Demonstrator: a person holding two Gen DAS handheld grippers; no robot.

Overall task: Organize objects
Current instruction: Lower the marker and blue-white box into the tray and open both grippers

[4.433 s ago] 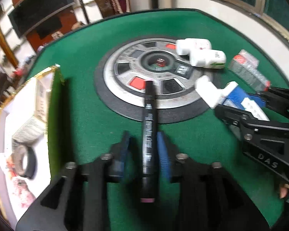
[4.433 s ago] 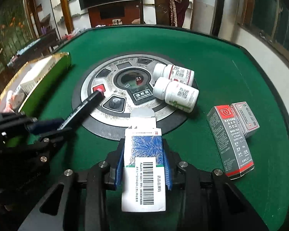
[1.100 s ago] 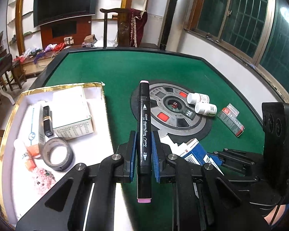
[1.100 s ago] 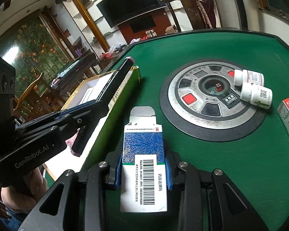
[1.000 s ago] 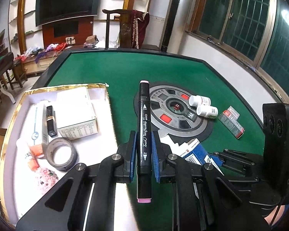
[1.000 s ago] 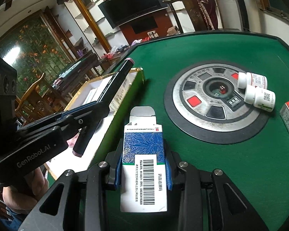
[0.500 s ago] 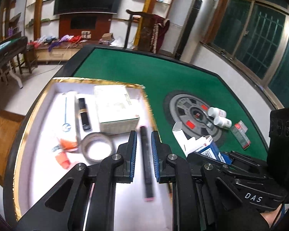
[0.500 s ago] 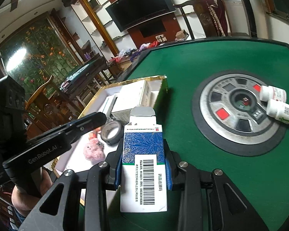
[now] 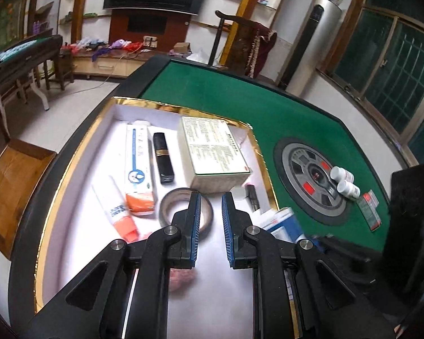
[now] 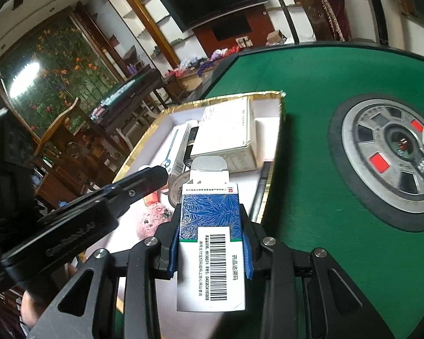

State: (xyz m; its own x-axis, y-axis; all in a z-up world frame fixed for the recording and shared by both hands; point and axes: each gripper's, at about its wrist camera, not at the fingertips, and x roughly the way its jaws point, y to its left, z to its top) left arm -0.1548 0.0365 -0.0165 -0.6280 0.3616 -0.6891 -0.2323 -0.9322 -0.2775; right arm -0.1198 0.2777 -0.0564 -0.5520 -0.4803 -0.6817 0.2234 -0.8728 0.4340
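Our left gripper (image 9: pixel 210 220) hangs over the gold-rimmed tray (image 9: pixel 79 152), its fingers spread with nothing between them. The black marker (image 9: pixel 251 196) lies in the tray along its right rim, just beside the large pale box (image 9: pixel 214 154) and near the tape roll (image 9: pixel 171 202). Our right gripper (image 10: pixel 210 240) pinches the blue-and-white medicine box (image 10: pixel 210 243) above the tray's near corner, beside the green tabletop (image 10: pixel 311 90).

Blue-and-white medicine box (image 10: pixel 212 243) clamped in right gripper (image 10: pixel 211 244) above gold-rimmed tray (image 10: pixel 268 195)
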